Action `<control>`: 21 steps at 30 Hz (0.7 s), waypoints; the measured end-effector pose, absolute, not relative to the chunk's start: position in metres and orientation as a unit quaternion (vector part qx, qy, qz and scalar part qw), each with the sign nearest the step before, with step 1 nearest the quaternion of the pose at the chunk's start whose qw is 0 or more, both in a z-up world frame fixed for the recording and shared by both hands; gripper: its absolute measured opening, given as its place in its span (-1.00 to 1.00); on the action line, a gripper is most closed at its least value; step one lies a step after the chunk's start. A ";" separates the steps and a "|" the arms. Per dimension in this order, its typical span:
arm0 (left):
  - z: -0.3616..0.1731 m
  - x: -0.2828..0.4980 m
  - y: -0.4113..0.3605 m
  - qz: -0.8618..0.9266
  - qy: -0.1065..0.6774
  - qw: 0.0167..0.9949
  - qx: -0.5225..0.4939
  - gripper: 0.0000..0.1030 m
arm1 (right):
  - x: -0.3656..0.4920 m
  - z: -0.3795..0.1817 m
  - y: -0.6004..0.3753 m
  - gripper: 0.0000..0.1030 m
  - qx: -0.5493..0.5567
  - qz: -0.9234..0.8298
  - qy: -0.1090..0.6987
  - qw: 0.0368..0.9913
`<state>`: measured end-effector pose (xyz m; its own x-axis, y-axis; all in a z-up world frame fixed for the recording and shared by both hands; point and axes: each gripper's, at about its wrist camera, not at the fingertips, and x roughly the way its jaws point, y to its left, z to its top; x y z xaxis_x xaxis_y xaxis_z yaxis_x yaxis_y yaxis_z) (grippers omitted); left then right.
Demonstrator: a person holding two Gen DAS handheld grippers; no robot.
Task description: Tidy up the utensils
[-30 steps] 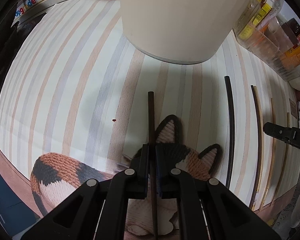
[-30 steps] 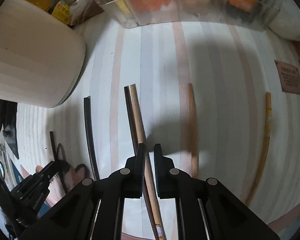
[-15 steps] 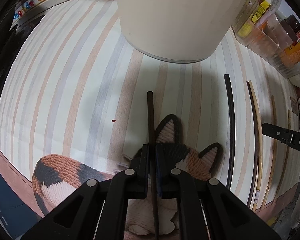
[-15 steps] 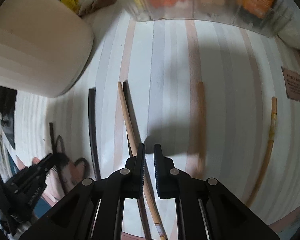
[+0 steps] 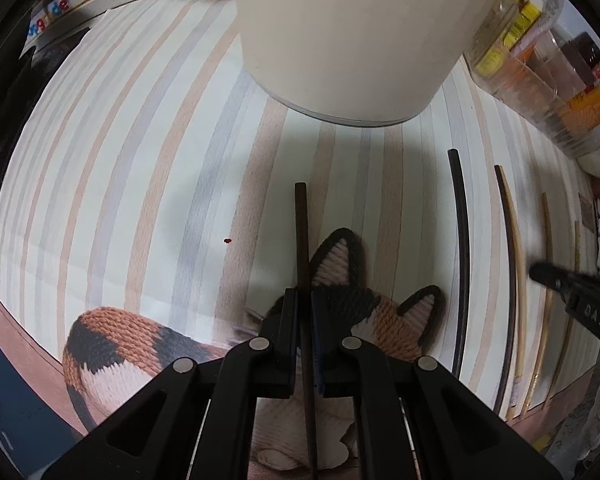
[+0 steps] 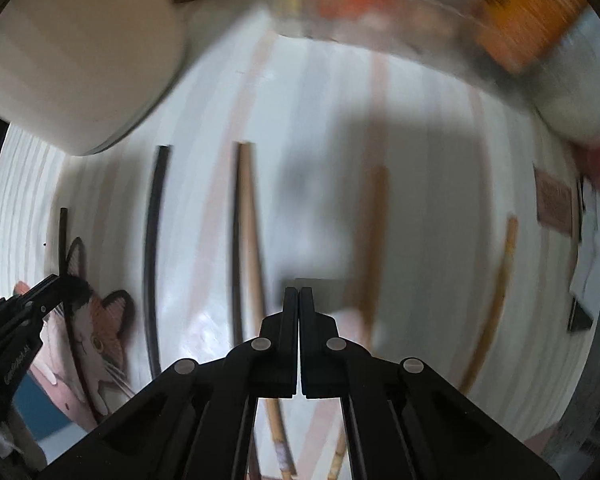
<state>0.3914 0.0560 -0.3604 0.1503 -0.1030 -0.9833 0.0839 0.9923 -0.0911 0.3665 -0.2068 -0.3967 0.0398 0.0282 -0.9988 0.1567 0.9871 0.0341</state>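
Left gripper (image 5: 305, 300) points down over the striped mat (image 5: 140, 184), jaws clamped on a dark brown chopstick (image 5: 302, 240) that runs between the pads, its far end toward the cream container (image 5: 352, 40). Below it, the cat picture (image 5: 380, 312) printed at the mat's near edge.

Right gripper (image 6: 299, 304): jaws pressed together, pads meeting, nothing between them. They have just closed the last small gap. The view is motion-blurred. A pale wooden chopstick (image 6: 249, 232) lies just left of the fingertips, apart from them, close beside a thin dark chopstick (image 6: 235, 248); whether the two touch is not clear.

Laid out roughly parallel on the mat: a black chopstick (image 6: 155, 240) further left, a brown wooden chopstick (image 6: 374, 232) just right of the gripper, a yellowish chopstick (image 6: 500, 288) far right.

Clear plastic bin (image 5: 540, 80) of packets sits at the far right edge.
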 end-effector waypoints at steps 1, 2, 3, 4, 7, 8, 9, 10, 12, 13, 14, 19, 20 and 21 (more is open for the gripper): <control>-0.360 0.389 0.058 -0.061 0.649 0.758 -0.010 -0.93 | 0.363 -0.397 -0.212 -1.00 0.071 -0.047 0.696 0.713; -0.361 0.386 0.060 -0.062 0.651 0.756 -0.016 -0.93 | 0.357 -0.398 -0.217 -1.00 0.078 -0.048 0.701 0.707; -0.361 0.383 0.062 -0.064 0.654 0.753 -0.024 -0.93 | 0.351 -0.398 -0.221 -1.00 0.084 -0.048 0.706 0.702; -0.362 0.378 0.064 -0.069 0.660 0.747 -0.042 -0.93 | 0.344 -0.399 -0.226 -1.00 0.090 -0.046 0.711 0.696; -0.363 0.370 0.069 -0.071 0.662 0.744 -0.057 -0.93 | 0.333 -0.395 -0.243 -1.00 0.162 -0.029 0.704 0.691; -0.363 0.370 0.070 -0.072 0.662 0.743 -0.059 -0.93 | 0.333 -0.391 -0.245 -0.97 0.172 -0.023 0.698 0.695; -0.364 0.371 0.071 -0.072 0.663 0.743 -0.060 -0.93 | 0.335 -0.389 -0.246 -0.95 0.178 -0.019 0.693 0.698; -0.364 0.371 0.071 -0.072 0.664 0.742 -0.061 -0.93 | 0.337 -0.387 -0.245 -0.93 0.185 -0.009 0.688 0.701; -0.364 0.374 0.071 -0.071 0.664 0.742 -0.059 -0.93 | 0.343 -0.387 -0.240 -0.83 0.183 0.002 0.686 0.705; -0.364 0.374 0.070 -0.071 0.664 0.742 -0.056 -0.93 | 0.348 -0.390 -0.235 -0.77 0.176 0.008 0.686 0.706; -0.364 0.375 0.069 -0.071 0.664 0.742 -0.052 -0.93 | 0.351 -0.393 -0.229 -0.74 0.168 0.012 0.689 0.705; -0.366 0.375 0.070 -0.071 0.664 0.743 -0.047 -0.93 | 0.356 -0.406 -0.200 -0.61 0.113 0.014 0.696 0.709; -0.366 0.374 0.070 -0.070 0.663 0.743 -0.048 -0.93 | 0.357 -0.406 -0.195 -0.61 0.097 0.013 0.698 0.710; -0.366 0.375 0.069 -0.070 0.664 0.743 -0.047 -0.93 | 0.357 -0.406 -0.189 -0.62 0.078 0.012 0.700 0.710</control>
<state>0.3749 0.0688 -0.3663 0.1094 -0.1671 -0.9798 0.0414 0.9857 -0.1635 0.3571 -0.1889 -0.4061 0.0199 0.1252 -0.9919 0.0923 0.9877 0.1266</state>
